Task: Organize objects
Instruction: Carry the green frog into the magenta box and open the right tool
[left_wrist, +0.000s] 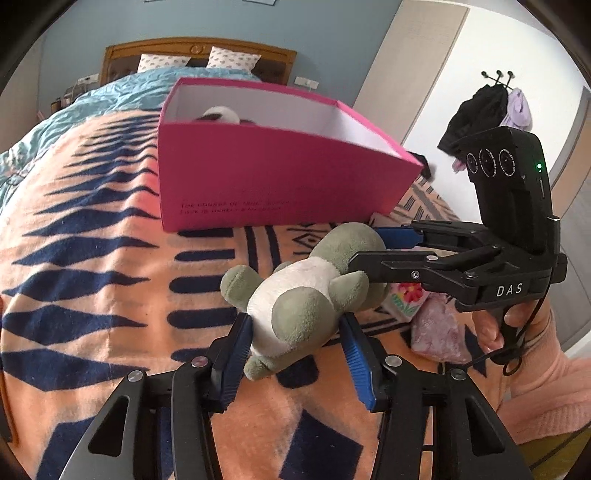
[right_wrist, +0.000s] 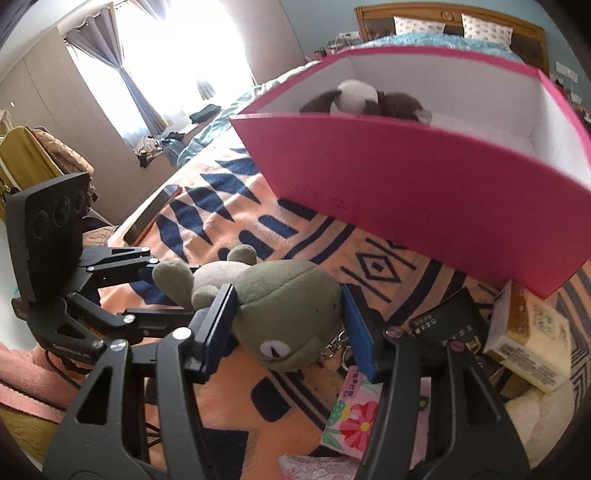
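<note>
A grey-green plush toy (left_wrist: 306, 295) with a cream belly sits low in the middle of the left wrist view, just in front of the open pink box (left_wrist: 280, 177) on the orange and navy blanket (left_wrist: 92, 258). The left gripper (left_wrist: 295, 354) has its jaws narrowed onto the toy's lower body, blue pads against both sides. The right gripper (left_wrist: 373, 254) comes in from the right edge of that frame and clamps the toy's head; in the right wrist view its pads (right_wrist: 360, 332) press each side of the head (right_wrist: 288, 310). A black and white plush (right_wrist: 354, 98) lies inside the box at the upper middle. At lower right sit a flowered packet (right_wrist: 354, 421), a black packet (right_wrist: 447, 325) and a yellow carton (right_wrist: 532, 339)
</note>
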